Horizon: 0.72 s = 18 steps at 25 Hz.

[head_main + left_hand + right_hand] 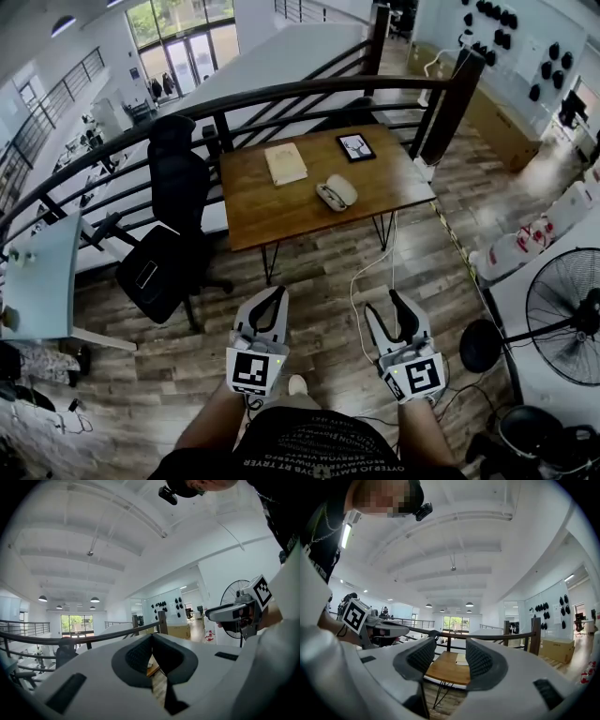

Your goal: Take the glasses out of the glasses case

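A pale glasses case [336, 192] lies on the wooden table [272, 211], far ahead of both grippers; I cannot tell whether it stands open. The glasses themselves are too small to make out. My left gripper [278, 292] is held low near my body, its fingertips meeting with nothing in them. In the left gripper view the left gripper [151, 637] shows only a sliver of table through the jaws. My right gripper [394, 298] hangs beside it. In its own view the right gripper [451, 656] is open and frames the table [447, 667].
A tan book [285, 162] and a dark tablet [356, 146] share the table. A black office chair [173, 234] stands left of it. A curved dark railing [281, 94] runs behind. A floor fan [567, 314] and a cable [361, 309] are on the wooden floor at the right.
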Each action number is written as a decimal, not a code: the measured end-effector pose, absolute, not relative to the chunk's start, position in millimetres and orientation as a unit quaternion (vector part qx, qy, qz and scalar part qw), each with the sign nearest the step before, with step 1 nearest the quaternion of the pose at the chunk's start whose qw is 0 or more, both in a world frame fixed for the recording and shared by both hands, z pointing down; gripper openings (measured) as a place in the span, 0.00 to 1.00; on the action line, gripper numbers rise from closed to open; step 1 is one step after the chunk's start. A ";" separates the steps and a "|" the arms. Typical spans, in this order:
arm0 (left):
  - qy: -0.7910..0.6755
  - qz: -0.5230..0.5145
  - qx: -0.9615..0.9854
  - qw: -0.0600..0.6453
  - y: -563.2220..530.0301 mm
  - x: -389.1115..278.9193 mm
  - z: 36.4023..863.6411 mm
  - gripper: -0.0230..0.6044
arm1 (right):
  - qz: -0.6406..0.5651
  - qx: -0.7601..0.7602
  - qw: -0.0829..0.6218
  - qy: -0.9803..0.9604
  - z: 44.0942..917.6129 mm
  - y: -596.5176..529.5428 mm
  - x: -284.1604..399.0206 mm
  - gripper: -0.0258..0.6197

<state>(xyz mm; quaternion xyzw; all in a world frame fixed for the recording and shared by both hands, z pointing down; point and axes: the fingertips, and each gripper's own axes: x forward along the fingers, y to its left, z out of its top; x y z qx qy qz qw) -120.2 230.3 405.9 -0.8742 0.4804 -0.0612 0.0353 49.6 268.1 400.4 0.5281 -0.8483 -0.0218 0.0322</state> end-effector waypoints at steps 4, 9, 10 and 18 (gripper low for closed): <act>0.474 -0.064 -0.878 0.033 220.3 -127.6 407.8 0.08 | -0.020 0.528 0.031 -0.848 396.3 260.7 41.5 0.34; 0.466 -0.061 -0.882 0.027 210.0 -139.3 410.3 0.08 | -0.017 0.530 0.032 -0.847 392.4 250.6 29.5 0.34; 0.466 -0.061 -0.882 0.025 208.2 -140.7 410.4 0.08 | -0.015 0.529 0.031 -0.848 392.3 249.0 27.4 0.34; 0.456 -0.062 -0.888 0.011 195.6 -145.1 423.5 0.08 | -0.005 0.531 0.040 -0.846 402.3 246.4 16.7 0.34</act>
